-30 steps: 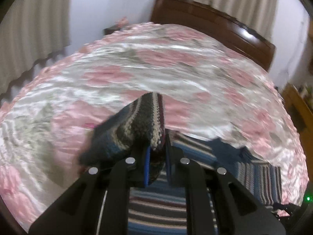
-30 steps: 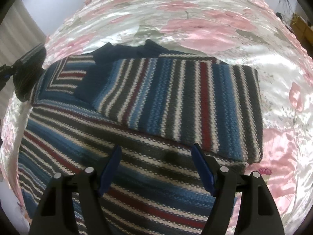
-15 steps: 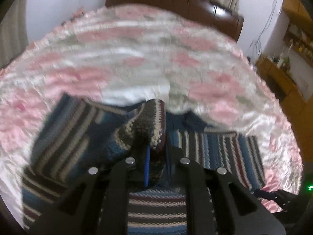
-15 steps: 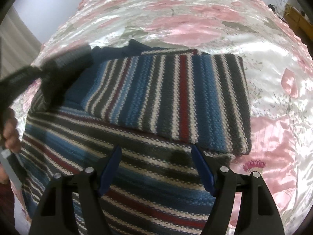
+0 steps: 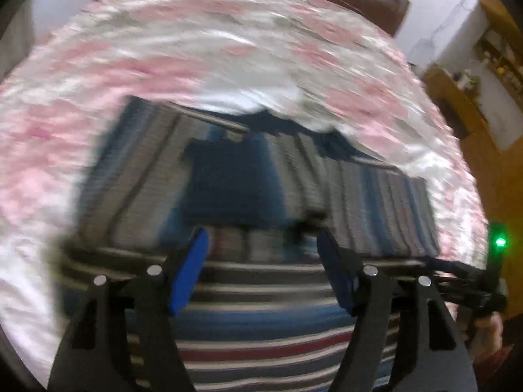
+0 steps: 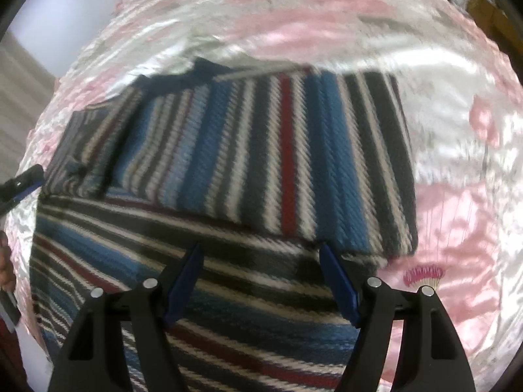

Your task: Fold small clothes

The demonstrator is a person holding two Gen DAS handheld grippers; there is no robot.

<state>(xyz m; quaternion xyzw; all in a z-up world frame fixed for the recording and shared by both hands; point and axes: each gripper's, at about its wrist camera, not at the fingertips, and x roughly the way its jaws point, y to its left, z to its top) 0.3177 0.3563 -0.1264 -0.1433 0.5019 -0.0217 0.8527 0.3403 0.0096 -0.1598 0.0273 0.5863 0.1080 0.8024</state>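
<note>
Sweater [image 6: 261,163]: striped knit in blue, grey, white and dark red, lying flat on the bed; the landmark here.
Folded sleeves: both laid across the sweater's upper body, stripes running crosswise to those below.
Right gripper [image 6: 261,281]: fingers [image 6: 340,284] spread wide, nothing between them, over the sweater's lower body.
Bedspread [image 6: 457,222]: shiny pink-and-white floral, around the sweater.
Left gripper [image 6: 23,183]: at the sweater's left edge, only a tip visible.
</note>
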